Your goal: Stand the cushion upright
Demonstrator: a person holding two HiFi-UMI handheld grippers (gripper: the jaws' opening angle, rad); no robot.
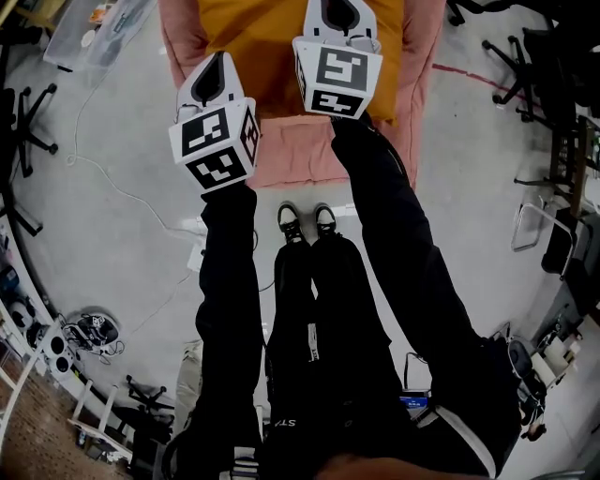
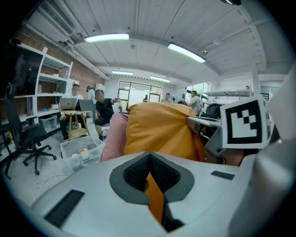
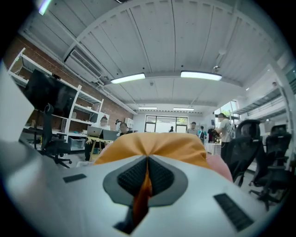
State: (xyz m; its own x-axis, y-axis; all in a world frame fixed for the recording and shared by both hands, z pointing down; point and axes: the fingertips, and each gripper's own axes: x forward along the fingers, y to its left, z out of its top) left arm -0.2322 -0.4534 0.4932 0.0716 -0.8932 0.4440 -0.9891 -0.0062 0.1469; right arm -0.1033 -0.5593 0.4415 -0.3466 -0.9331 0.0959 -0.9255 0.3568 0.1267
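Observation:
An orange cushion [image 1: 272, 37] lies on a pink padded seat [image 1: 300, 155] at the top of the head view. My left gripper [image 1: 223, 62] reaches its near left edge, and my right gripper [image 1: 339, 11] is further in at its right part. In the left gripper view the cushion [image 2: 157, 129] rises just ahead, and the left gripper [image 2: 149, 167] is shut with a fold of orange fabric pinched between its pads. The right gripper [image 3: 147, 175] is likewise shut on orange fabric, with the cushion [image 3: 152, 143] bulging right behind the jaws.
The person's shoes [image 1: 307, 222] stand on grey floor at the seat's front edge. A clear plastic box [image 2: 81, 150] sits on the floor left of the seat, beside a white cable [image 1: 112, 183]. Office chairs [image 1: 23, 131] and shelving ring the room; people sit at a desk [image 2: 74, 113] far back.

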